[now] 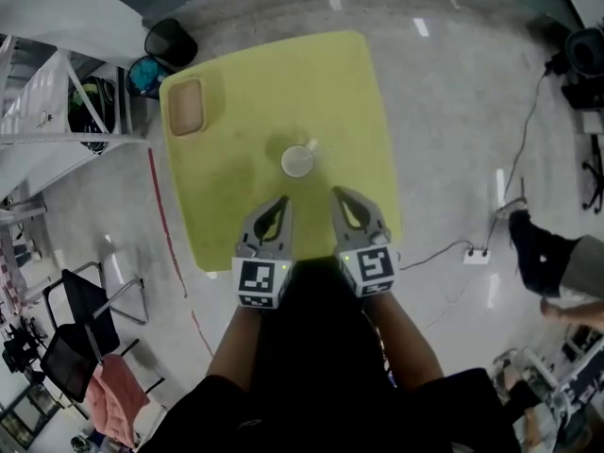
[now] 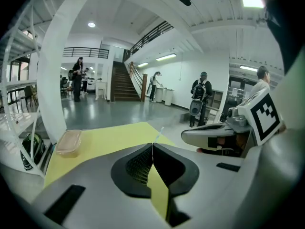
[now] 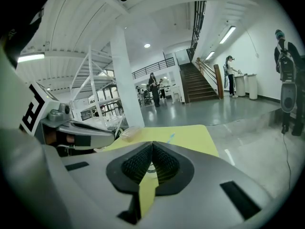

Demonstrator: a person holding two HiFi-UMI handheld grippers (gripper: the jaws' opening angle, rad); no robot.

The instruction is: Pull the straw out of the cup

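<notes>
Nearest, in the head view, the person's dark-sleeved forearms run up to the two grippers, side by side over the near edge of the yellow table. The left gripper is clenched: in the left gripper view its jaws meet tip to tip with nothing between them. The right gripper is clenched too, and the right gripper view shows its ribbed pads closed on nothing. Both point toward twelve o'clock, apart from each other and short of the cup.

Further out, at twelve o'clock from the grippers, the white cup stands upright near the middle of the table. The straw is in it, its free end leaning toward one o'clock; each gripper view shows that pale end just above the closed tips.

Farther on, at about eleven o'clock, a tan lidded container lies at the table's far left corner. Beyond it, a black bin stands on the floor.
</notes>
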